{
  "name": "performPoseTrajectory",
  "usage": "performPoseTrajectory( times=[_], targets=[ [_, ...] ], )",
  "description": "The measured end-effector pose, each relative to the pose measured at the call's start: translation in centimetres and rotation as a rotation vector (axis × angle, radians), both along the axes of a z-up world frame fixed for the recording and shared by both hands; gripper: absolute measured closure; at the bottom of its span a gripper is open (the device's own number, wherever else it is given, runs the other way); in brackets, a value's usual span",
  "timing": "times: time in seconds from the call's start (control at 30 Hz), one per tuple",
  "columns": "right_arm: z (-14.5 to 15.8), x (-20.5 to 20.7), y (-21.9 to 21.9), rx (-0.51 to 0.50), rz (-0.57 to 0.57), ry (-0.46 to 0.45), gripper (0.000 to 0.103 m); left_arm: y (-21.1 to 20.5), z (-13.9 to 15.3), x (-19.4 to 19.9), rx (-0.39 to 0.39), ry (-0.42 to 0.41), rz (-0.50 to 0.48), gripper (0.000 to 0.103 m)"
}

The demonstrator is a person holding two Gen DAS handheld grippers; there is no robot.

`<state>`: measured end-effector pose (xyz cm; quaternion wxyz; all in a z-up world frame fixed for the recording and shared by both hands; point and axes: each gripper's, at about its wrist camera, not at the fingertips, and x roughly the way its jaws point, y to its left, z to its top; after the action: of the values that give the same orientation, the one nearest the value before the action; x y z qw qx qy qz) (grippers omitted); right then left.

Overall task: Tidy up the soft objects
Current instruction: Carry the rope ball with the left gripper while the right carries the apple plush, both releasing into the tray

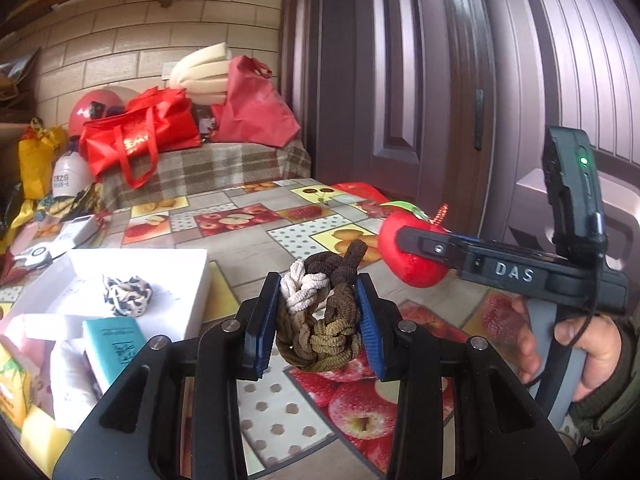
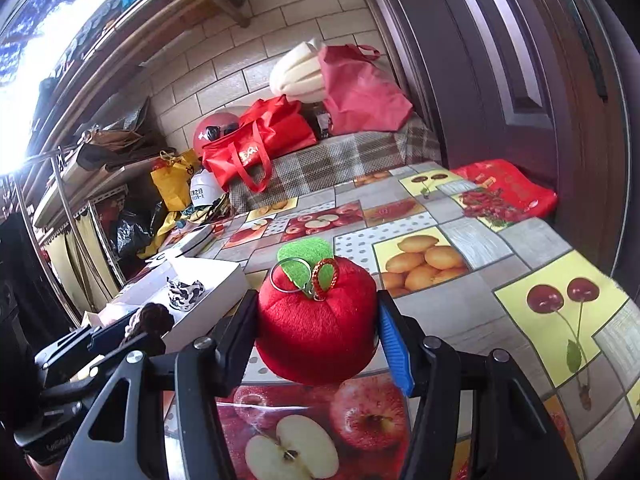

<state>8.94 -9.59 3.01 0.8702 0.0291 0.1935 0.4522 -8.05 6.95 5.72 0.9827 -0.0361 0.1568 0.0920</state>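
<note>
Plush and elastic: two handheld grippers, each clamped on one soft thing above a fruit-print tablecloth (image 1: pixel 256 216).

From the left: one white box (image 1: pixel 192 280) sits open near the table's left edge, and in it lies a single black-and-white fabric scrunchie (image 1: pixel 127 294); a teal booklet (image 1: pixel 116 344) lies just in front of the box. Next, the left gripper (image 1: pixel 319 316) pinches one knotted bundle of hair ties (image 1: pixel 320 312) in cream, tan and brown between its blue pads, held off the cloth. Rightmost, the right gripper (image 2: pixel 316 324) squeezes one red plush apple (image 2: pixel 316 320). Only the right wrist view shows the apple's green felt leaf (image 2: pixel 306 252) and metal key ring (image 2: pixel 290 278); only the left wrist view shows the person's hand (image 1: pixel 576 348) on the right gripper's handle.
</note>
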Motion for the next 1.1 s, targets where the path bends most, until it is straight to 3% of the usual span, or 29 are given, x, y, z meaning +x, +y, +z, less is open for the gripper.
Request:
performPoseTrajectory(
  times=[0.43,0.63,1.1],
  targets=[
    [0.0,-1.4,1.3,-0.043,0.0,-0.04,0.046,2.3,-0.1,-2.5,-0.018,-0.037,0.069,0.066],
    [0.0,-2.4,2.4,-0.068,0.009,-0.069,0.046,3.2,0.0,-3.7,0.009,-0.056,0.111,0.066],
    [-0.2,-5.4,7.0,-0.143,0.057,-0.201,0.046,10.2,0.0,-8.2,-0.006,-0.121,0.335,0.066]
  ],
)
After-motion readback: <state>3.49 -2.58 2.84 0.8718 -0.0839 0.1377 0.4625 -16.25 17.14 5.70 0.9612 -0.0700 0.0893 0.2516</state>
